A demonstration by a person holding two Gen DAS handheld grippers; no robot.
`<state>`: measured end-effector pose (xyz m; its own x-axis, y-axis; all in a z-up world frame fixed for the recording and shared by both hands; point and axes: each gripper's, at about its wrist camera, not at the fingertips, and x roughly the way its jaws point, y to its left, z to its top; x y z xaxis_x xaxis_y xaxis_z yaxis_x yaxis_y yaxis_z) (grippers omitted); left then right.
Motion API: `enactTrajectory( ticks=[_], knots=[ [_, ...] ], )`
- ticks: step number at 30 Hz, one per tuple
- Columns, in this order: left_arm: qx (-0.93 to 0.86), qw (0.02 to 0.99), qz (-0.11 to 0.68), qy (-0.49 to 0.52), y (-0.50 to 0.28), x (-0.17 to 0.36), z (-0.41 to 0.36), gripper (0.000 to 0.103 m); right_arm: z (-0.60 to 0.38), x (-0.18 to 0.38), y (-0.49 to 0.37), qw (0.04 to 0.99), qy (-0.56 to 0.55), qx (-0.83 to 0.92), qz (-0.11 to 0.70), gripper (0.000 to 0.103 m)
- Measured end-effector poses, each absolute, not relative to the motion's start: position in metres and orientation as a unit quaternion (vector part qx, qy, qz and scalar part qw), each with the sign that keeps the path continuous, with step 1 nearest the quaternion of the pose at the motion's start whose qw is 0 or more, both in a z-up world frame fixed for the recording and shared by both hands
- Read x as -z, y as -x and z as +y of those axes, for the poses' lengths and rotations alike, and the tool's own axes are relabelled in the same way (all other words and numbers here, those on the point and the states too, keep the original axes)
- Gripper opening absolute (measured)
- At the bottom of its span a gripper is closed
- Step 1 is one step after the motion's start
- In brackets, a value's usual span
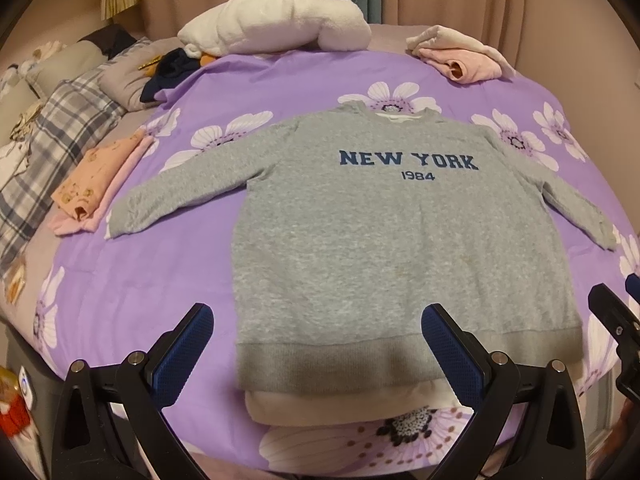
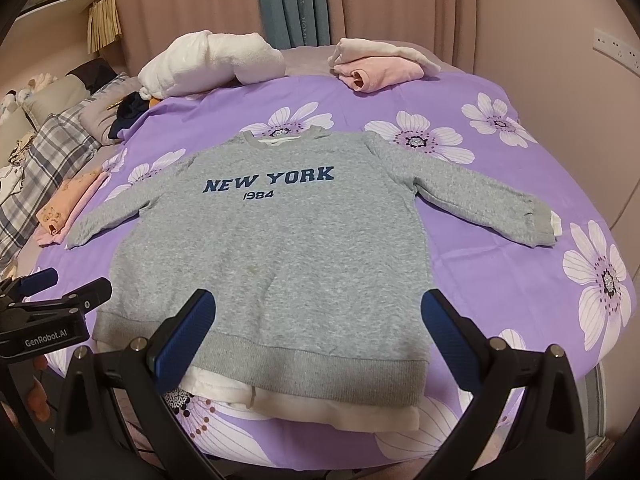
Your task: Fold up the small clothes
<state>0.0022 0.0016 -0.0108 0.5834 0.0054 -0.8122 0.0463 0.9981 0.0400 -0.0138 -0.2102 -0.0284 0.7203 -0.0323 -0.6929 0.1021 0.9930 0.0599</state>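
From the left wrist view, your left gripper [image 1: 318, 344] hangs spread wide over the grey sweatshirt [image 1: 360, 232], flat on the purple bedspread [image 1: 168, 264]. From the right wrist view, your right gripper [image 2: 318, 332] gapes likewise above its hem.

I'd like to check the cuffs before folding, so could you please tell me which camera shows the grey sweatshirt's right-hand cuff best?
The right wrist view: the ribbed grey cuff on the grey NEW YORK sweatshirt lies clear, with white lining poking out. The left wrist view shows that cuff near the frame edge, distorted.
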Motion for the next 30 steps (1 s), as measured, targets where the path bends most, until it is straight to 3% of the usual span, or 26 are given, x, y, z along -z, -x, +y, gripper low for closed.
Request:
enactTrajectory(
  ticks=[30],
  knots=[
    [0.017,0.882,0.469,-0.031,0.0003,0.0151,-0.0005,0.103,-0.2095,0.0279,0.019,0.925,-0.048,0.038,0.374,0.103]
  ],
)
